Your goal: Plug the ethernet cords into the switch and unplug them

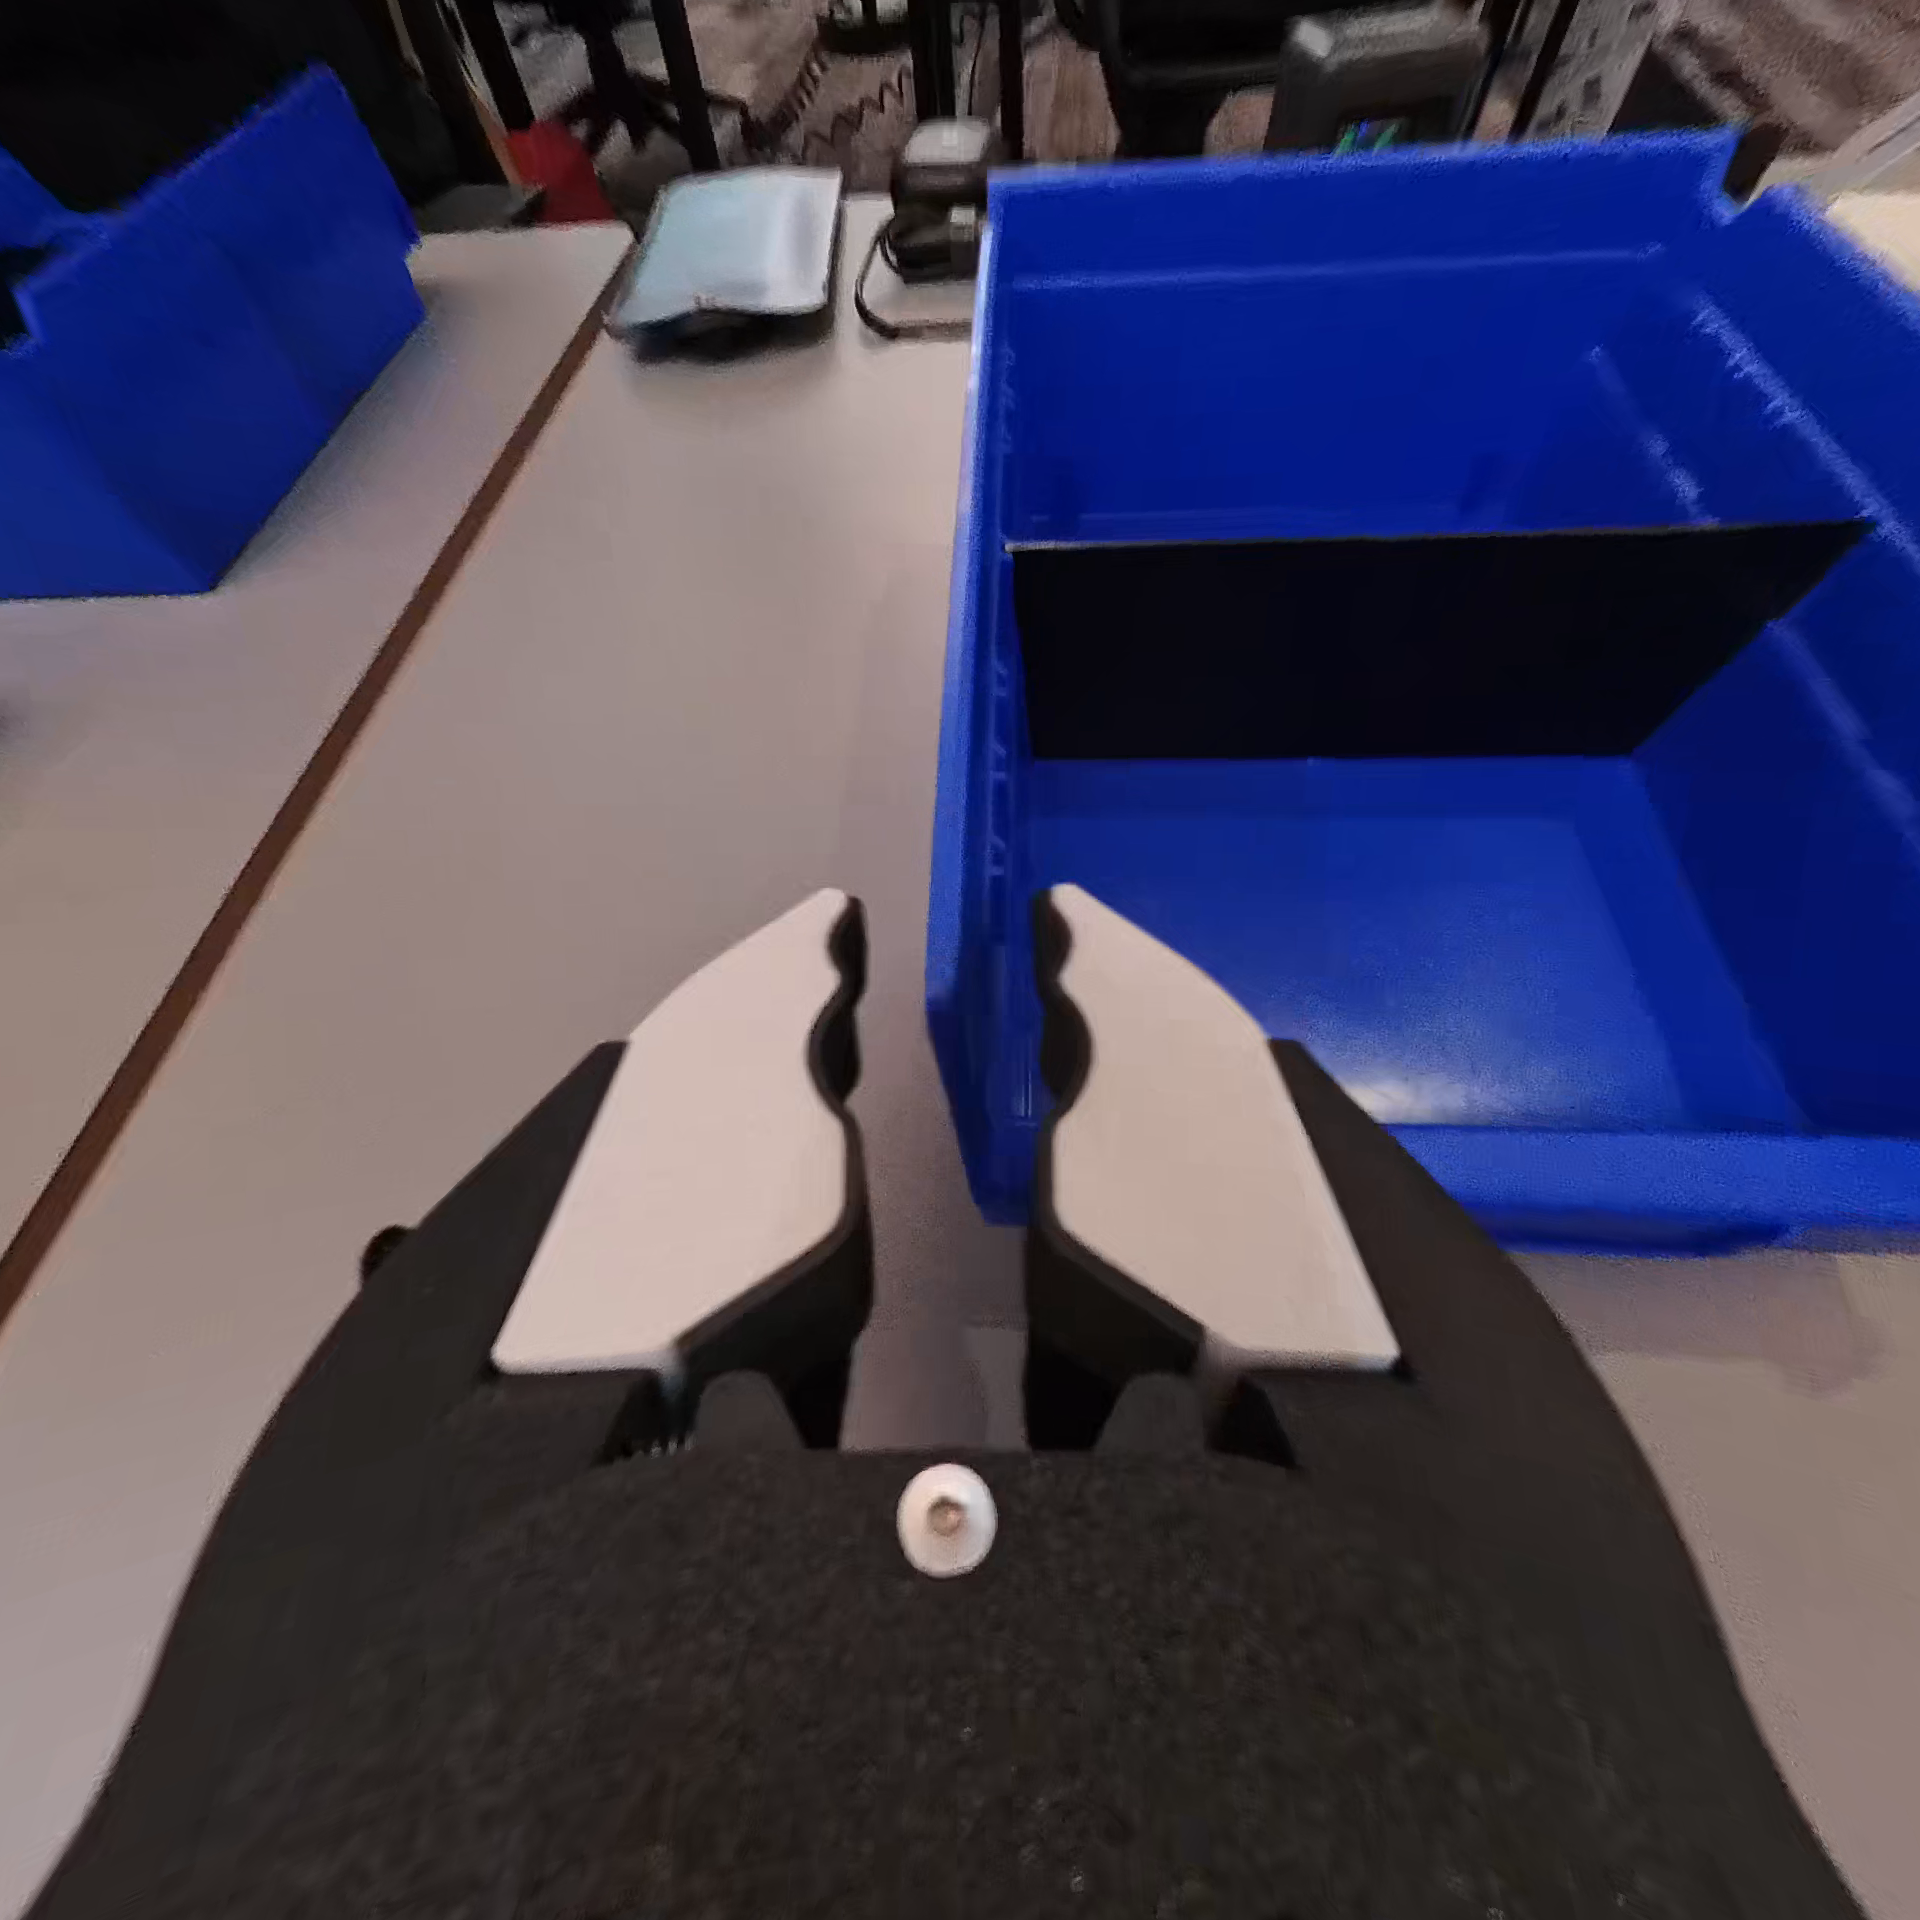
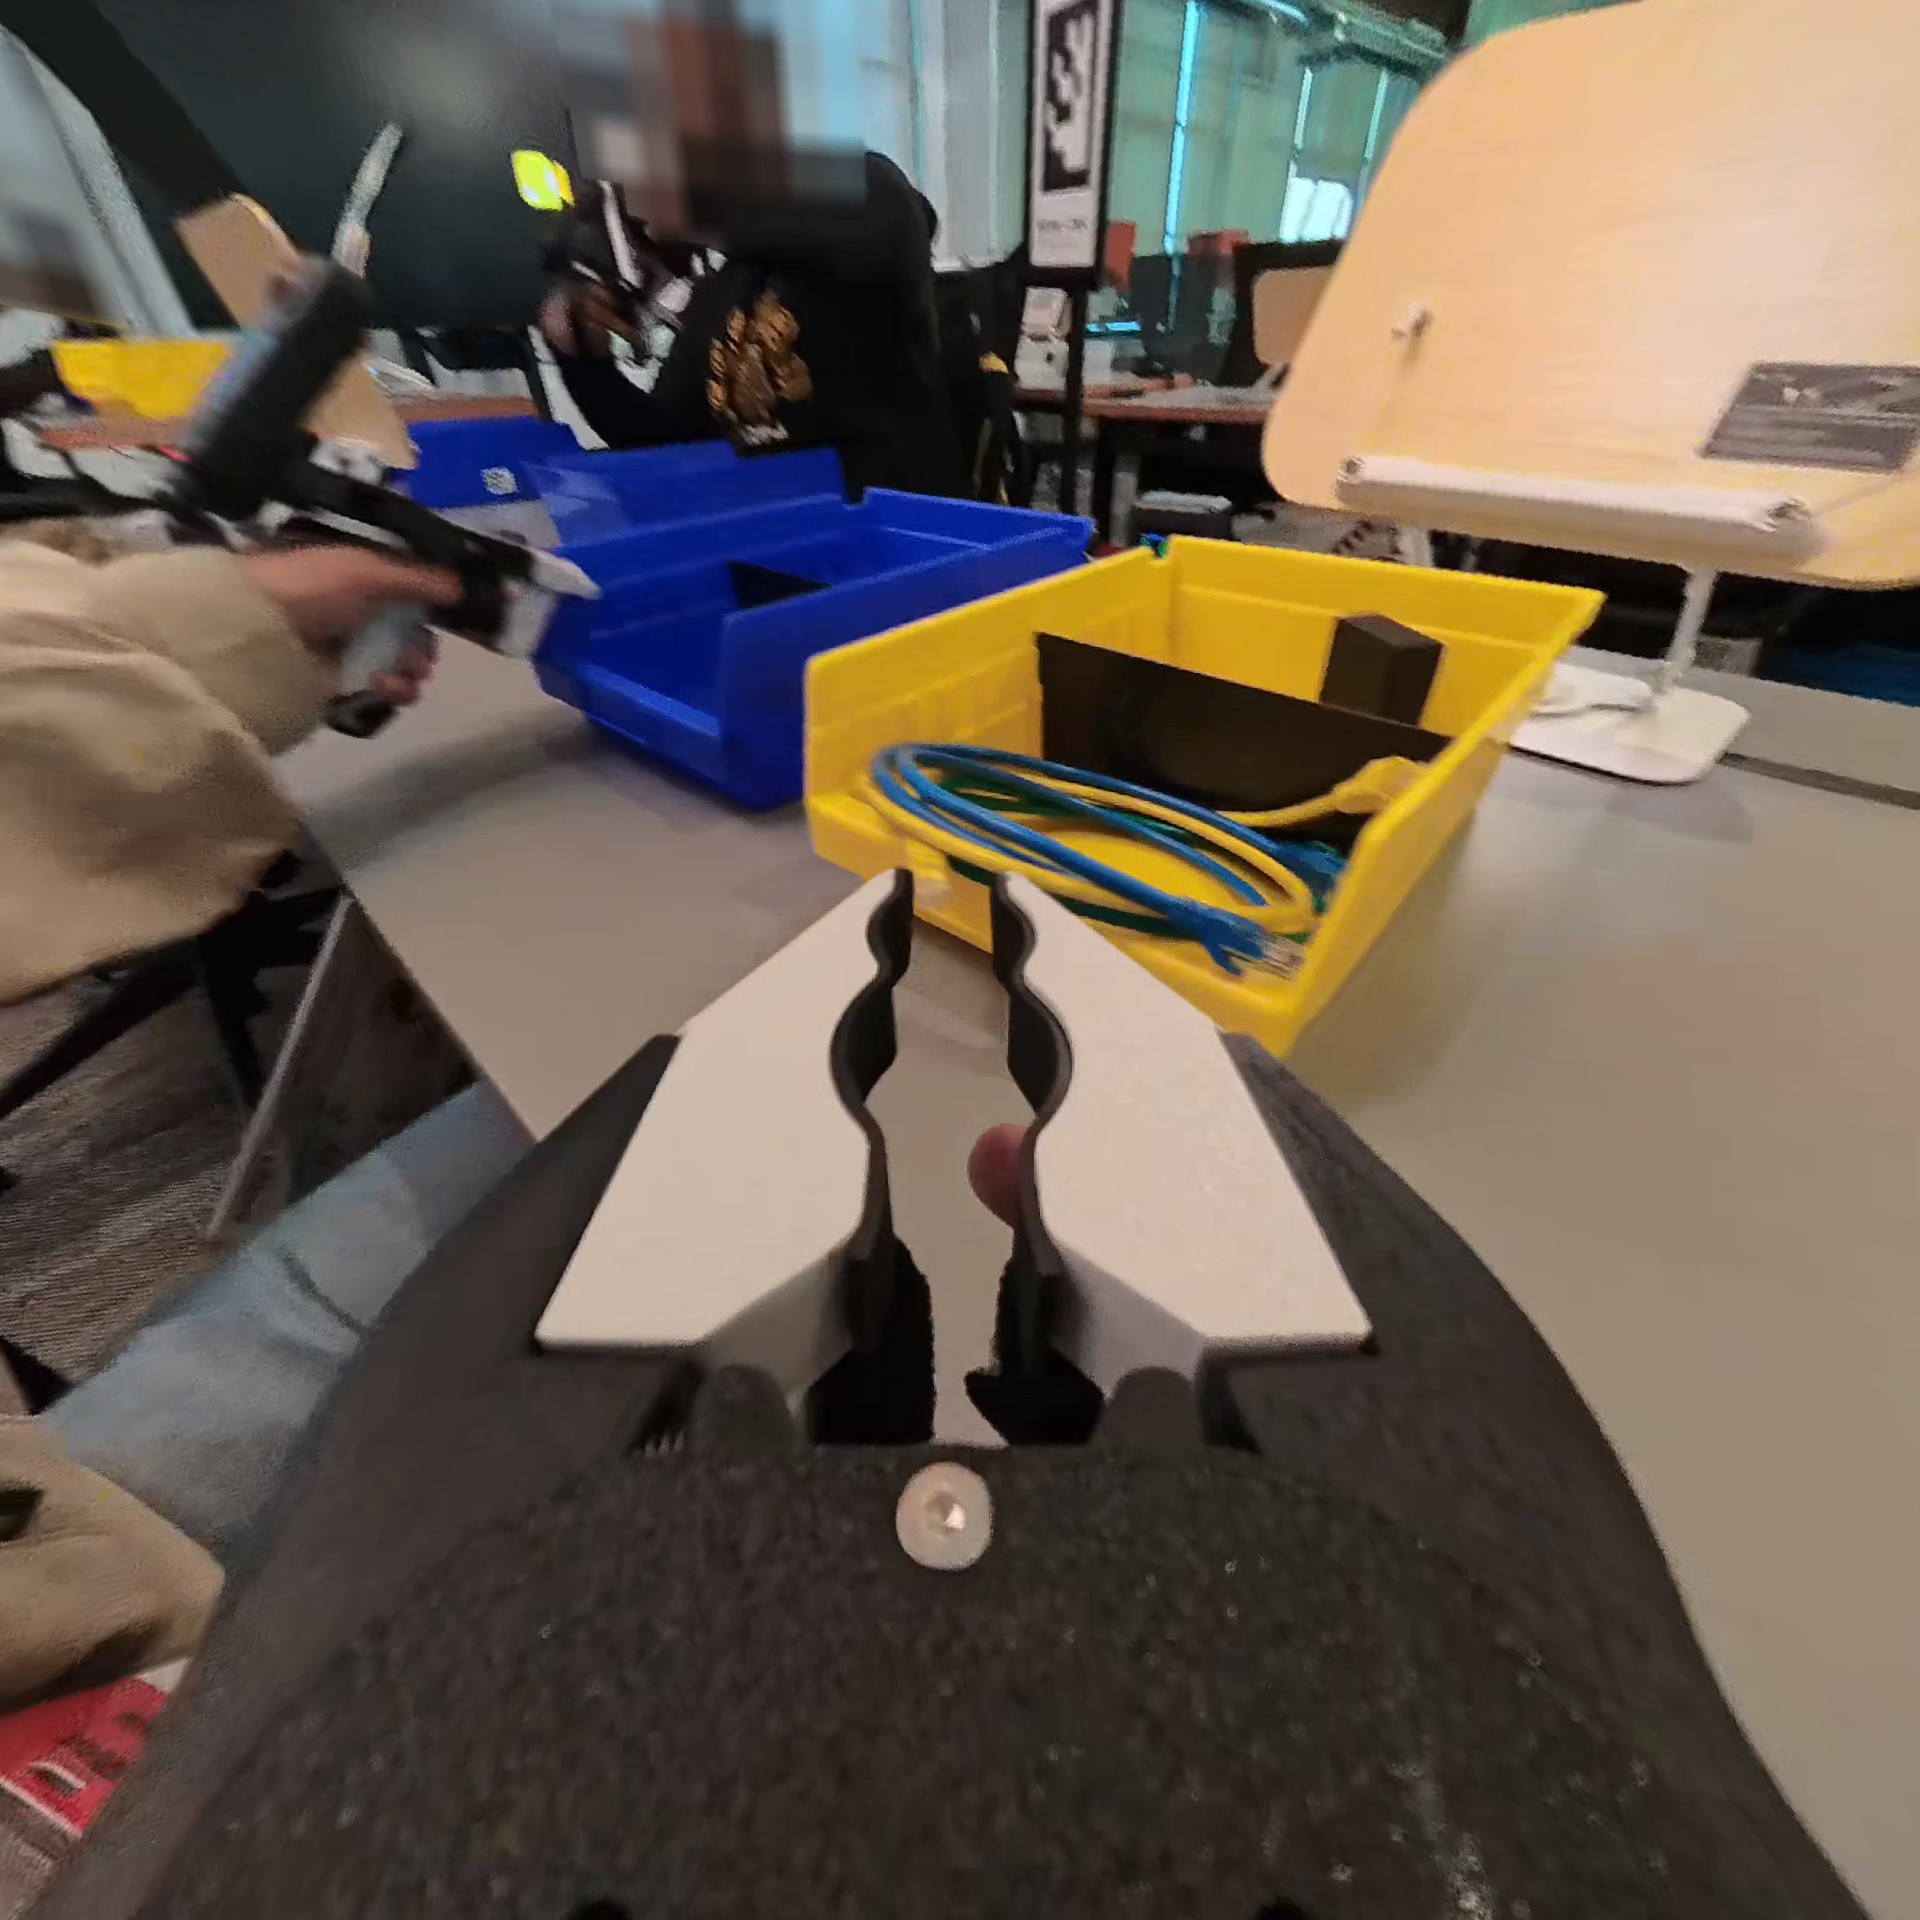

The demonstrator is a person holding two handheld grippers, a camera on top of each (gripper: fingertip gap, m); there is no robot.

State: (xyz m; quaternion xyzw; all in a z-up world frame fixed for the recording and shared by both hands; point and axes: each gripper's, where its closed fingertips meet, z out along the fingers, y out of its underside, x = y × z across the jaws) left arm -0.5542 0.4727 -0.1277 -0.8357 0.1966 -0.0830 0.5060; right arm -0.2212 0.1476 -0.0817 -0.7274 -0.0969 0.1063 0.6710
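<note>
My right gripper [image 2: 951, 904] hangs just above the grey table [image 2: 1558, 1091] with its jaws at a narrow gap and nothing between them; a fingertip of the person holding it shows in the gap lower down. Straight ahead and slightly to the right, just beyond the fingertips, sits the yellow bin [image 2: 883, 686] with the coiled ethernet cords [image 2: 1091, 831] in its near compartment, blue, yellow and green loops lying flat, their long run slanting from near left to far right, with the plugs bunched at the right corner. Behind a black divider I make out dark shapes that may be the switch, though I cannot tell. My left gripper [image 1: 948, 914], jaws somewhat wider and also empty, points past the near corner of an empty blue bin [image 1: 1351, 1174], well away from the cords. The right is clearly nearer, so I judge it should reach first.
</note>
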